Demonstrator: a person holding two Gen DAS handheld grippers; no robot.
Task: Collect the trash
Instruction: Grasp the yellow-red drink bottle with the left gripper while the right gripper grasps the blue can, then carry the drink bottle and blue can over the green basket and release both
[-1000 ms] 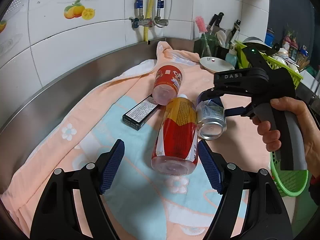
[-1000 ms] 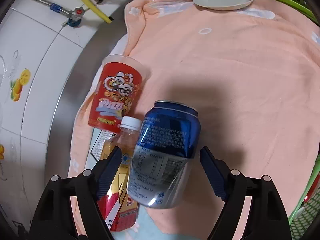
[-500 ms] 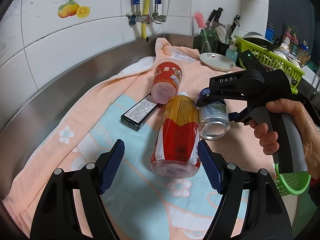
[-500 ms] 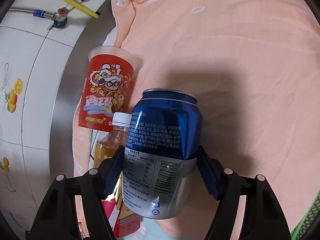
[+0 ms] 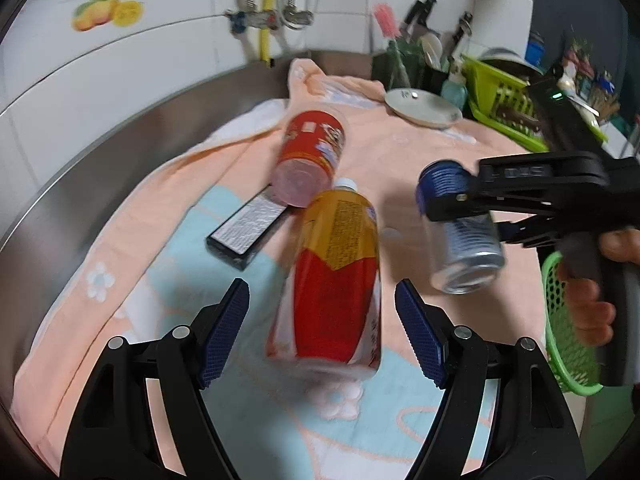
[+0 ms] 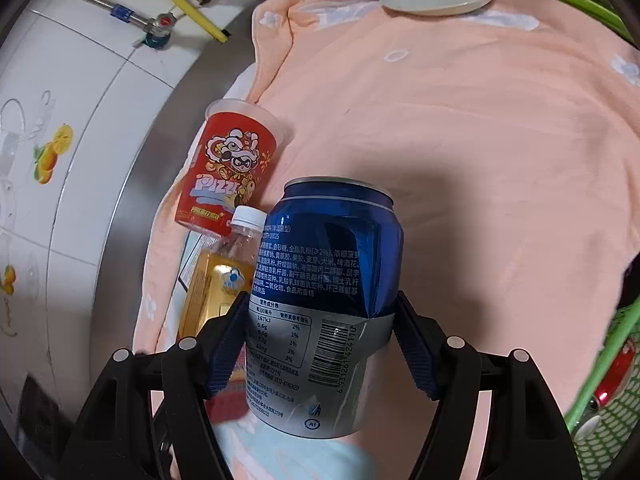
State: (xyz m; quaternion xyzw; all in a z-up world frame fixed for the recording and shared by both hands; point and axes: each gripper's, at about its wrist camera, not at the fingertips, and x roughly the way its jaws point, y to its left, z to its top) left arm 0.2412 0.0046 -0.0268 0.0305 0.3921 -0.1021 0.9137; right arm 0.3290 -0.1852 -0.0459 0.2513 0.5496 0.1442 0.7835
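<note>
My right gripper point(image 6: 320, 344) is shut on a dented blue and silver can point(image 6: 328, 292) and holds it above the peach towel point(image 6: 480, 140); the can also shows in the left wrist view point(image 5: 464, 236), lifted to the right. My left gripper point(image 5: 322, 336) is open, with a red and yellow plastic bottle point(image 5: 336, 280) lying between and ahead of its fingers. A red snack cup point(image 5: 312, 156) lies on its side behind the bottle, next to a black box point(image 5: 248, 232). A green mesh basket point(image 5: 568, 328) sits at the right edge.
A white plate point(image 5: 422, 106) lies at the towel's far end. A green dish rack point(image 5: 508, 100) and a utensil holder point(image 5: 404, 60) stand behind it. A steel counter point(image 5: 100, 168) and a tiled wall with pipes point(image 5: 264, 20) lie to the left.
My right gripper closed on the can, lifted it off the towel and moved it right, away from the bottle. My left gripper stayed open over the bottle.
</note>
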